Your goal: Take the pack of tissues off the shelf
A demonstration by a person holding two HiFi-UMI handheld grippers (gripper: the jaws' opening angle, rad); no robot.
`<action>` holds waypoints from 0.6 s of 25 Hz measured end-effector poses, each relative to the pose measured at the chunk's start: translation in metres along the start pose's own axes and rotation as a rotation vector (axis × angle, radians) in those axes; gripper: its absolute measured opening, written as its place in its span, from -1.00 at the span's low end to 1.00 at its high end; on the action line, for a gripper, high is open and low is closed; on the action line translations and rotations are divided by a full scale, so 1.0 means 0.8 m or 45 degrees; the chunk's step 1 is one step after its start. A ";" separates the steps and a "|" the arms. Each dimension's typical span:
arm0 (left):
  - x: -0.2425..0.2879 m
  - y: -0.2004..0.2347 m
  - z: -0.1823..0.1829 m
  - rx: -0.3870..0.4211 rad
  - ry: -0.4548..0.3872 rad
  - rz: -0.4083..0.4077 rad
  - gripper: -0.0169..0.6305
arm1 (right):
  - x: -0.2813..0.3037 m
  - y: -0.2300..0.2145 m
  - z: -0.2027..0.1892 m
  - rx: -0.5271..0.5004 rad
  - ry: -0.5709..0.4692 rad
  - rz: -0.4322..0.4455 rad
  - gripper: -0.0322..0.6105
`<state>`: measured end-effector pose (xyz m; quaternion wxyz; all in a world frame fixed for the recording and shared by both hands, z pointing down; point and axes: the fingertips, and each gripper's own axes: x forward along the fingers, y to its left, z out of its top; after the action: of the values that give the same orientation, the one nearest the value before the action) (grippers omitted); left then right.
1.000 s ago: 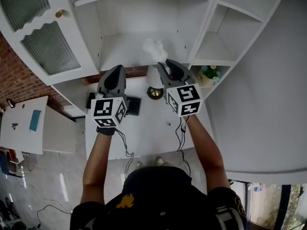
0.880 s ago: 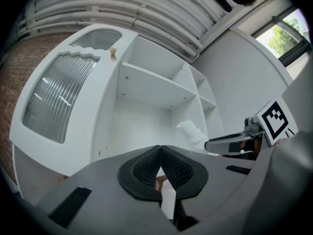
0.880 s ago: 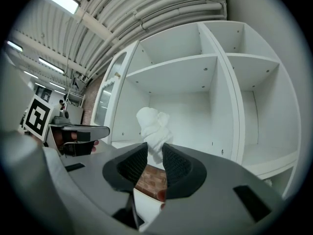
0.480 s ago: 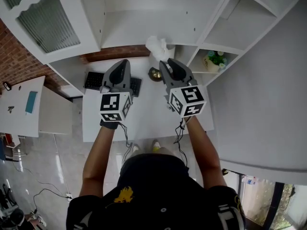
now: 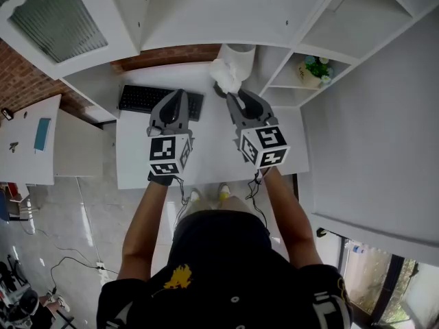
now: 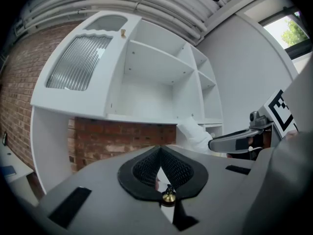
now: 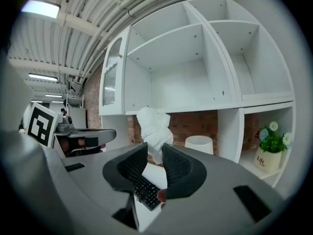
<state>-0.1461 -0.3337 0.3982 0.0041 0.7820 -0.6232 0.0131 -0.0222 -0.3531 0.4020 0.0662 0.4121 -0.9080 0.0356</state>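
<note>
Two grippers are seen in the head view to have been lowered together over the last second. The pack (image 5: pixel 225 76), then level with the shelf (image 5: pixel 206 33) floor, is now carried below it, over the desk (image 5: pixel 206 166); the removal is therefore judged all but done, with only a spot for setting it down left to be chosen. The pack is shown at 12 o'clock of the right gripper (image 5: pixel 232 96); the left gripper (image 5: pixel 180 94) is held at that gripper's 9 o'clock, above the keyboard (image 5: pixel 140 98); how the jaws stand is poorly shown from above.

In the left gripper view that gripper's jaws are shown tip to tip with nothing between them; the pack is seen at 2 o'clock, sticking out beyond the right gripper's tips; the open shelves behind are seen bare, which the head view shows only in part.

In the right gripper view the jaws are seen clamped on the lower end of the pack, its crumpled white bulk standing up at 12 o'clock. A flower pot (image 7: pixel 268 153) at 3 o'clock in the lowest side cubby and a white tub (image 7: pixel 204 145) under the shelf are shown more plainly here than from above.
</note>
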 end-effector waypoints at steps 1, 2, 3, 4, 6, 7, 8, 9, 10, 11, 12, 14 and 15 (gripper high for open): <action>-0.002 -0.001 -0.006 -0.003 0.012 0.003 -0.89 | 0.000 0.000 -0.009 0.011 0.014 0.000 -0.58; -0.005 -0.001 -0.012 -0.005 0.024 0.005 -0.89 | 0.000 0.000 -0.017 0.021 0.028 -0.001 -0.58; -0.007 -0.001 -0.019 -0.008 0.036 0.009 -0.89 | -0.001 0.001 -0.026 0.030 0.042 -0.001 -0.58; -0.009 -0.001 -0.025 -0.014 0.046 0.013 -0.89 | -0.001 0.001 -0.034 0.040 0.055 -0.002 -0.58; -0.013 0.000 -0.038 -0.040 0.058 0.021 -0.89 | -0.001 0.001 -0.050 0.057 0.079 -0.005 -0.59; -0.014 0.001 -0.045 -0.053 0.063 0.024 -0.89 | -0.001 0.001 -0.059 0.063 0.092 -0.009 -0.59; -0.016 0.001 -0.052 -0.060 0.072 0.028 -0.89 | -0.001 0.001 -0.069 0.070 0.107 -0.012 -0.59; -0.018 0.002 -0.060 -0.061 0.082 0.034 -0.89 | -0.001 0.001 -0.080 0.078 0.124 -0.014 -0.59; -0.020 0.004 -0.068 -0.060 0.094 0.042 -0.89 | 0.000 0.001 -0.092 0.089 0.143 -0.014 -0.59; -0.021 0.005 -0.076 -0.062 0.104 0.051 -0.89 | 0.001 0.002 -0.103 0.101 0.161 -0.014 -0.59; -0.022 0.006 -0.083 -0.069 0.110 0.057 -0.89 | 0.001 0.002 -0.114 0.113 0.178 -0.013 -0.59; -0.022 0.007 -0.101 -0.077 0.122 0.062 -0.89 | 0.003 0.003 -0.133 0.134 0.206 -0.014 -0.59; -0.021 0.008 -0.111 -0.069 0.136 0.062 -0.89 | 0.005 0.004 -0.142 0.146 0.217 -0.014 -0.59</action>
<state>-0.1573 -0.3168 0.4866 0.0580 0.7644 -0.6410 0.0380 -0.0170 -0.3404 0.5147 0.1197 0.4156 -0.8933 0.1220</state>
